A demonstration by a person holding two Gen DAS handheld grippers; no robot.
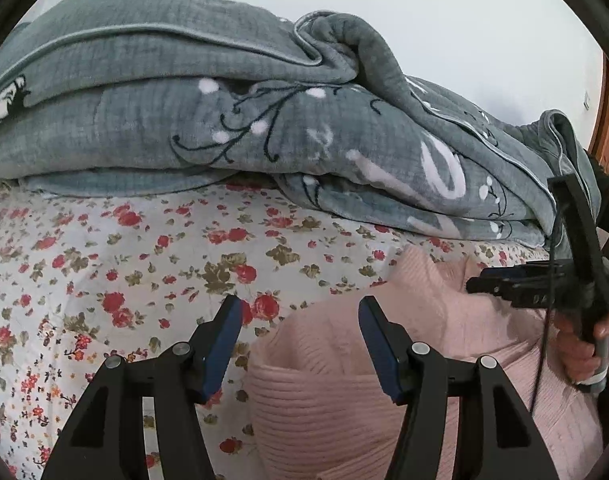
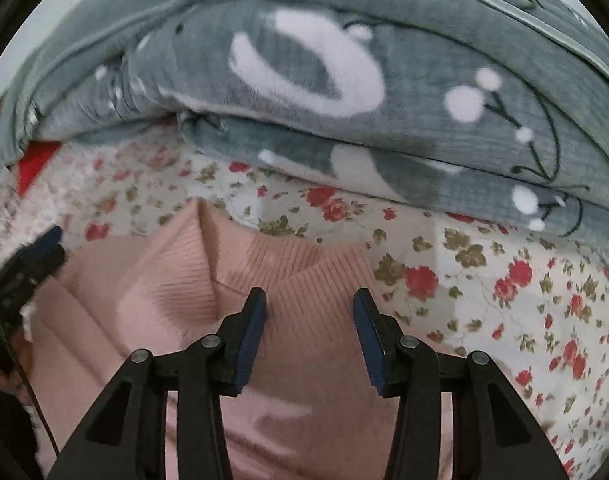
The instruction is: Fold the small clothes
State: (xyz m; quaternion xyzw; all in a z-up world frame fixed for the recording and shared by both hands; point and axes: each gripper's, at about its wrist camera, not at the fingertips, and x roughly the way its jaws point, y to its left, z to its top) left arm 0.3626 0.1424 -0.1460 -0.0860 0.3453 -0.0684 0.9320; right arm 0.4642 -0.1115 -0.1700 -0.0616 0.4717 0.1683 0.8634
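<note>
A pink ribbed knit garment (image 1: 324, 396) lies on the floral bedsheet (image 1: 104, 264). In the right wrist view the pink garment (image 2: 176, 292) shows creases and a folded edge. My left gripper (image 1: 300, 308) is open and empty, above the garment's left edge. My right gripper (image 2: 308, 300) is open and empty, over the garment's far part. The right gripper also shows in the left wrist view (image 1: 504, 284), held by a hand at the right. The left gripper shows at the left edge of the right wrist view (image 2: 32, 256).
A folded grey blanket (image 1: 224, 120) with white and black floral print is piled along the far side of the bed, also in the right wrist view (image 2: 384, 92). A red item (image 2: 36, 160) lies at the far left. A wooden frame (image 1: 608, 116) stands at the right.
</note>
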